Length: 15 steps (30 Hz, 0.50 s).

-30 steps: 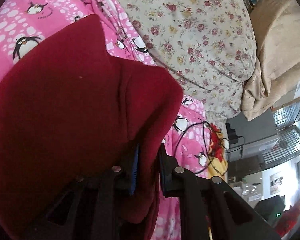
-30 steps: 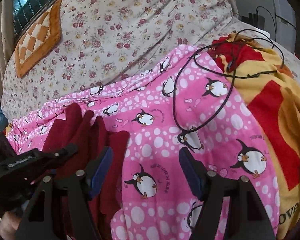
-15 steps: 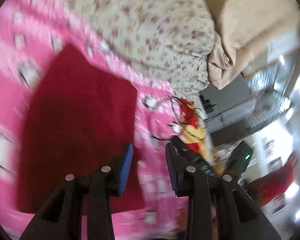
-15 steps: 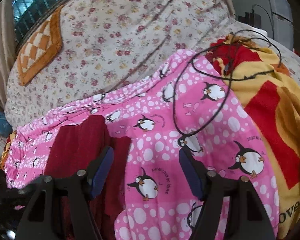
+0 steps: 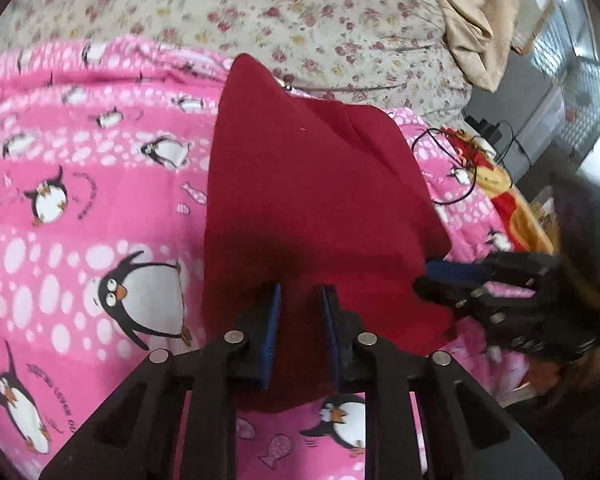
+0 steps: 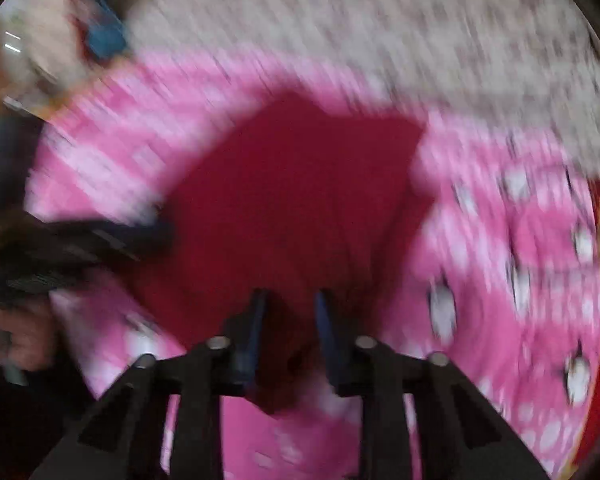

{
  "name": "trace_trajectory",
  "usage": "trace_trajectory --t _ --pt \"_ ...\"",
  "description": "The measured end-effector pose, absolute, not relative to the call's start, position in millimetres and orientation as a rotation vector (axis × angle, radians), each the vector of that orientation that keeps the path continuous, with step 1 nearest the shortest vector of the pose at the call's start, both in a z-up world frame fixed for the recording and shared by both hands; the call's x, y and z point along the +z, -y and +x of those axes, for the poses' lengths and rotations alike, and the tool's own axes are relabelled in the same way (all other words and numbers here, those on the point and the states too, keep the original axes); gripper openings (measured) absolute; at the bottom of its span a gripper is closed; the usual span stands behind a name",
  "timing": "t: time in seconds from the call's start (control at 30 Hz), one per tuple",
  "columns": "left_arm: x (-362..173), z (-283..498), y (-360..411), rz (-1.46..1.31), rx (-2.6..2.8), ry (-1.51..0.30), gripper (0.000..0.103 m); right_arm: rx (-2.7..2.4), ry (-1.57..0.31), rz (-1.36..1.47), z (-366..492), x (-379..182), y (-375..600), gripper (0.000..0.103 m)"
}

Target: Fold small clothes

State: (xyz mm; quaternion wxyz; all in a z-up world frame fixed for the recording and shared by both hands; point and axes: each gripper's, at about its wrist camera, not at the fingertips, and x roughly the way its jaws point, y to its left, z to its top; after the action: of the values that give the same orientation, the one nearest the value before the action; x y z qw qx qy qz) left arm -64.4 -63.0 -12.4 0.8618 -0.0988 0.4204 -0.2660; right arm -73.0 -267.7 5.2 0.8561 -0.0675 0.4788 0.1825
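A dark red, soft knit garment [image 5: 316, 208] lies spread on the pink penguin-print blanket [image 5: 80, 208], with the floral bedspread [image 5: 300, 12] just beyond the garment's far edge. It is partly doubled over — a diagonal fold ridge runs across its far right part.

The left gripper [image 5: 298, 320] sits over the garment's near edge; its jaws have just been closing and now stand narrow, with red cloth between the blue pads, though whether they truly pinch it is hard to tell. The right gripper [image 5: 428, 276] comes in at the garment's right near corner. In its own blurred view the right gripper [image 6: 288, 320] has also just been closing its jaws, which now stand narrow with the garment [image 6: 292, 208] between them. Grip cannot be confirmed through the blur.

Judging from this, the step in hand is taking both near corners for the next fold. To do it well, each gripper should catch every layer at the edge — not only the top one. Lift both corners evenly and carry them toward the garment's far edge, keeping the cloth taut between them so the crease falls straight.
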Motion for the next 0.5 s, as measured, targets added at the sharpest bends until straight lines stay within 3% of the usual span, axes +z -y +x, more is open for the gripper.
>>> trace_trajectory --t 0.17,0.37,0.43,0.5 --pt "20.3 -59.8 56.4 -0.258 -0.559 -0.839 0.007 0.416 -0.945 -0.130 -81.0 24.9 269.0 0.021" --pt "41.4 8.2 73.4 -0.209 -0.485 -0.801 0.007 0.383 -0.670 0.054 -63.2 71.1 293.1 0.021" --pt "14.0 31.7 79.4 -0.188 -0.434 -0.916 0.007 0.355 -0.727 0.023 -39.6 59.5 288.0 0.021" --pt "13.5 30.7 82.1 -0.148 -0.453 -0.912 0.007 0.318 -0.900 -0.034 -13.4 28.5 284.0 0.021"
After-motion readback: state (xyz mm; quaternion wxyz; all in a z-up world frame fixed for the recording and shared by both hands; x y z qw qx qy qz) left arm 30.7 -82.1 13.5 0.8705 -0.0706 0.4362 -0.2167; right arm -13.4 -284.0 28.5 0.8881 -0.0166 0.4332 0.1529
